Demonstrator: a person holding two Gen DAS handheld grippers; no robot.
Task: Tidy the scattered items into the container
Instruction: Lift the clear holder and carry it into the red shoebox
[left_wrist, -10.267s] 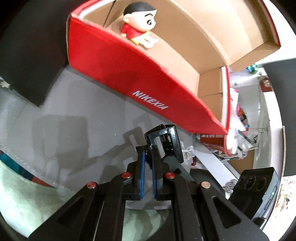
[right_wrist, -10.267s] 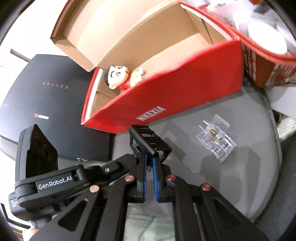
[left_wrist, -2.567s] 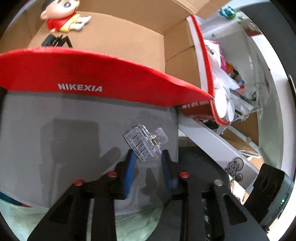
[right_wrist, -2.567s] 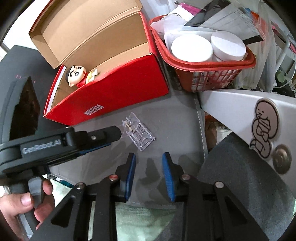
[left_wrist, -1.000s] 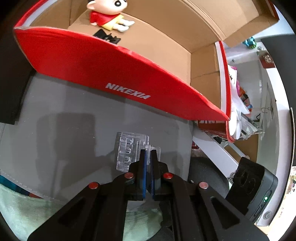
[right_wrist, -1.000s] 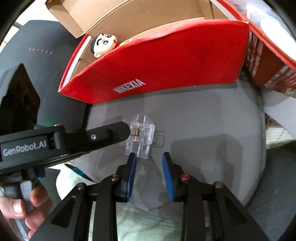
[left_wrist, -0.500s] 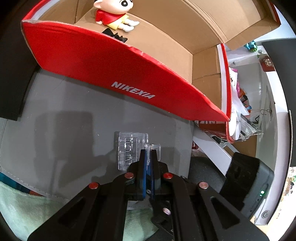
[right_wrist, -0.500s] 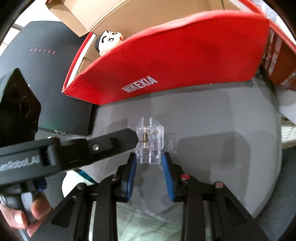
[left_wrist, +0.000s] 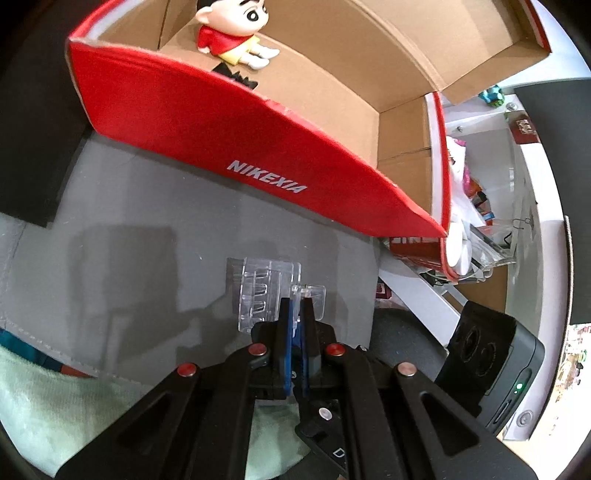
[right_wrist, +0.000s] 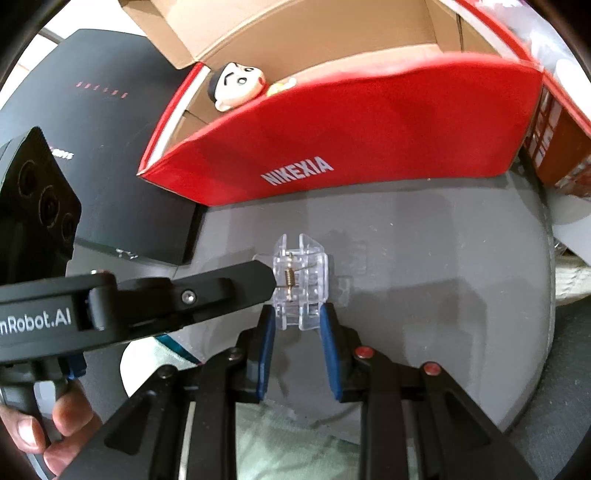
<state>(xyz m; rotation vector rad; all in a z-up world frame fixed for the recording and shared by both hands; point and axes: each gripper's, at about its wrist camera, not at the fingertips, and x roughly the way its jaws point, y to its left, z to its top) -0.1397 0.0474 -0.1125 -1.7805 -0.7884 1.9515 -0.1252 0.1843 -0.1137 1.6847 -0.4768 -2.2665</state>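
Clear hair clip (right_wrist: 300, 282): light, rigid, slippery; left gripper (left_wrist: 295, 317) pinched its tab, right gripper (right_wrist: 295, 325) narrowly straddled its end.

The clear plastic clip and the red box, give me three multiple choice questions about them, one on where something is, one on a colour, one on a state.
1. Where is the cartoon figure?
A. Inside the red box
B. On the grey mat
C. In the left gripper

2. What colour is the lettering on the red box?
A. Black
B. White
C. Yellow

3. How is the left gripper?
A. Wide open over the box
B. Shut on nothing
C. Shut on the clear plastic clip

Answers:
1. A, the figure lies on the cardboard floor of the box.
2. B, NIKEXIA stands in white on the red front wall.
3. C, the left gripper's pads pinch a tab of the clear plastic clip, which is on the grey mat; the right gripper straddles the clip's near end.
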